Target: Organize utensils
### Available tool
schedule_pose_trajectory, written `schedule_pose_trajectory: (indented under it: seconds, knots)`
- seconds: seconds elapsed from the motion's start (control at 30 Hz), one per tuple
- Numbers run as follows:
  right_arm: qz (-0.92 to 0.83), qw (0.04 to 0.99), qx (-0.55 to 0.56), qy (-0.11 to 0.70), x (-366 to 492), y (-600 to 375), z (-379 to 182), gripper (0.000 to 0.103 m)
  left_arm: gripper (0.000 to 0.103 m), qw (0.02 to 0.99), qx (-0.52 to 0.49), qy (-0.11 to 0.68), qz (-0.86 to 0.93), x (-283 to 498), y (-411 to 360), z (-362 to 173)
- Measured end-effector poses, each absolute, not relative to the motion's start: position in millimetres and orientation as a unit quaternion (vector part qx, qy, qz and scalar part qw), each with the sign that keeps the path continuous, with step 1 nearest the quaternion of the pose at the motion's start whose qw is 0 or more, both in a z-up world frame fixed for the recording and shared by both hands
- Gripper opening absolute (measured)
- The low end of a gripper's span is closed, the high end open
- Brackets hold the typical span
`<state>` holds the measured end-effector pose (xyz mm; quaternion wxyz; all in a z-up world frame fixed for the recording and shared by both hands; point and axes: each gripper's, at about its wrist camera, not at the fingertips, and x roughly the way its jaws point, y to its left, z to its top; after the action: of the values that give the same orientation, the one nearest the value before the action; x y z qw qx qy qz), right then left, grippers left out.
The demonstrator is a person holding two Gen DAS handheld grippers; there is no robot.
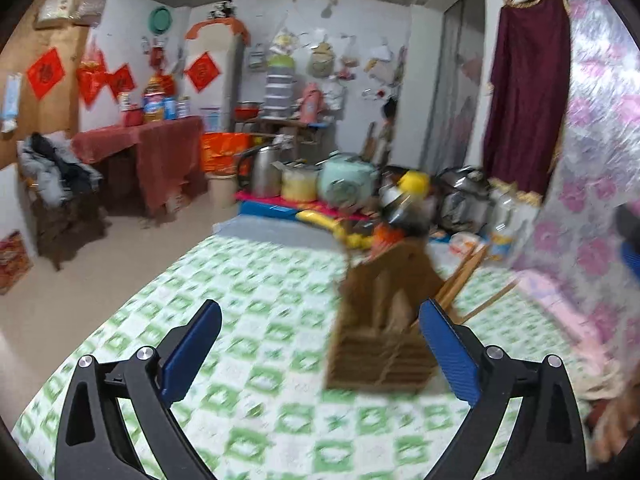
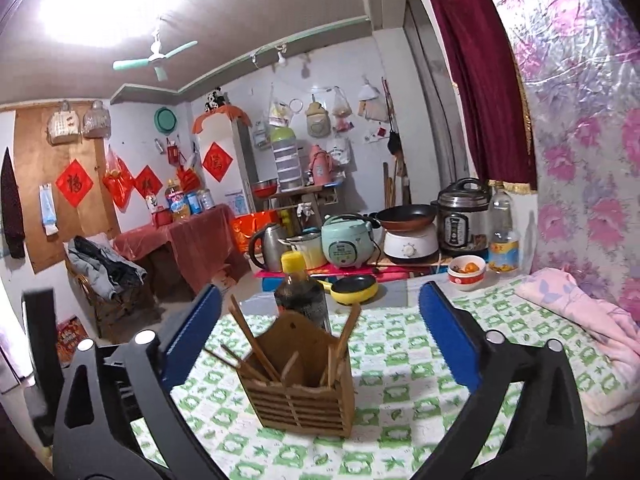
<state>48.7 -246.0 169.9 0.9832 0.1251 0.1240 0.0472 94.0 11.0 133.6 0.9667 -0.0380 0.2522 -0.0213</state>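
Observation:
A slatted wooden utensil holder (image 2: 300,384) stands upright on the green-and-white checked cloth (image 2: 404,360), with several wooden chopsticks (image 2: 252,340) leaning in its compartments. My right gripper (image 2: 320,320) is open, its blue pads wide on either side of the holder and touching nothing. In the left wrist view the same holder (image 1: 384,320) is blurred and sits just inside the right pad. More chopsticks (image 1: 464,276) stick out to its right. My left gripper (image 1: 320,332) is open and holds nothing.
A dark sauce bottle with a yellow cap (image 2: 298,292) stands just behind the holder. A yellow pan (image 2: 356,288), a bowl of oranges (image 2: 466,272), cookers and a kettle (image 2: 268,246) line the far edge. A pink blanket (image 2: 592,320) lies at the right.

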Motion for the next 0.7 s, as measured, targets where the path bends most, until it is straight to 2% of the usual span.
schedule_pose_trajectory:
  seconds: [0.17,0.2,0.23,0.33,0.53,0.7]
  knots:
    - [0.034,0.977,0.099,0.187,46.0,-233.1,114.1,0.097,0.097,0.958,0.008,0.288,0.013,80.8,6.6,92.8]
    - [0.029,0.968,0.086,0.235,51.6,-229.5,91.4,0.097,0.097,0.956,0.012,0.291,0.016,76.8,7.2,86.2]
    - [0.029,0.968,0.086,0.235,51.6,-229.5,91.4,0.097,0.097,0.955,0.021,0.297,0.023,71.9,7.1,79.1]
    - [0.028,0.948,0.09,0.304,52.6,-224.9,58.5,0.096,0.097,0.954,0.034,0.297,0.039,58.2,9.6,72.6]
    - [0.018,0.955,0.083,0.286,33.8,-222.8,56.5,0.097,0.097,0.961,0.016,0.27,0.053,25.3,12.3,60.2]
    - [-0.001,0.959,0.089,0.27,11.0,-225.3,48.8,0.096,0.097,0.969,0.017,0.243,0.046,14.8,11.3,70.2]
